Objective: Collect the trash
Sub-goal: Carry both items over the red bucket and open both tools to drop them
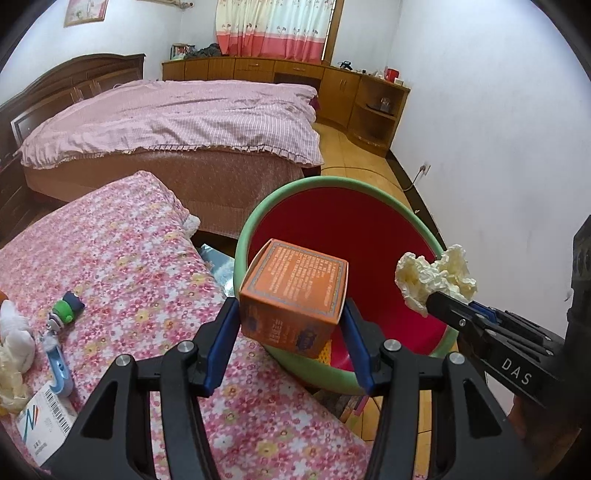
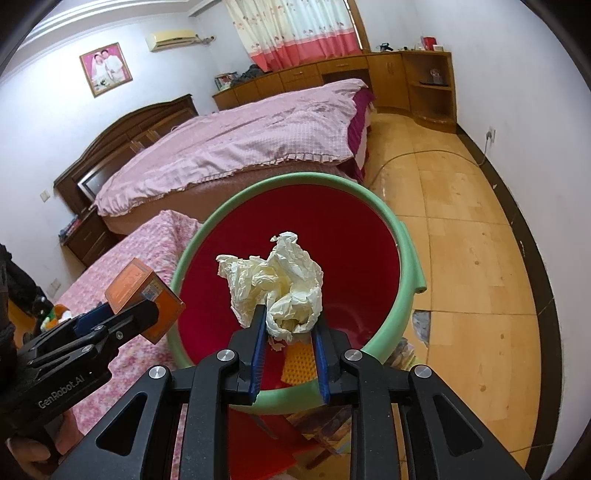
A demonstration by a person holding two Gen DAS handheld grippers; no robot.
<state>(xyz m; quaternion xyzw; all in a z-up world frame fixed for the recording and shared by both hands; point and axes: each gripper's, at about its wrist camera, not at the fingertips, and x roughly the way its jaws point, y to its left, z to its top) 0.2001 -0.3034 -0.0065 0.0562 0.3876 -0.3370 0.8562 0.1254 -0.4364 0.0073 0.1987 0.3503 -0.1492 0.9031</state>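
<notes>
Red bin (image 2: 291, 177) with green rim, right of floral bed (image 1: 122, 266); left gripper (image 1: 291, 325) fingers clamp orange box (image 1: 295, 291) at near-left rim, could glance off; right gripper (image 2: 290, 328) fingers pinch crumpled tissue (image 2: 277, 284) over bin, may cling

Bedroom, white walls (image 2: 517, 92); tan tiled floor (image 2: 472, 236), one patch broken near the wall; large bed (image 1: 184, 118) with pink checked quilt and dark wooden headboard (image 2: 147, 122); wooden cabinets (image 1: 280, 68) along the far wall below a pink-and-white curtain (image 1: 273, 29); framed photo (image 2: 106, 68) and air conditioner (image 2: 171, 38) high up; even daylight
</notes>
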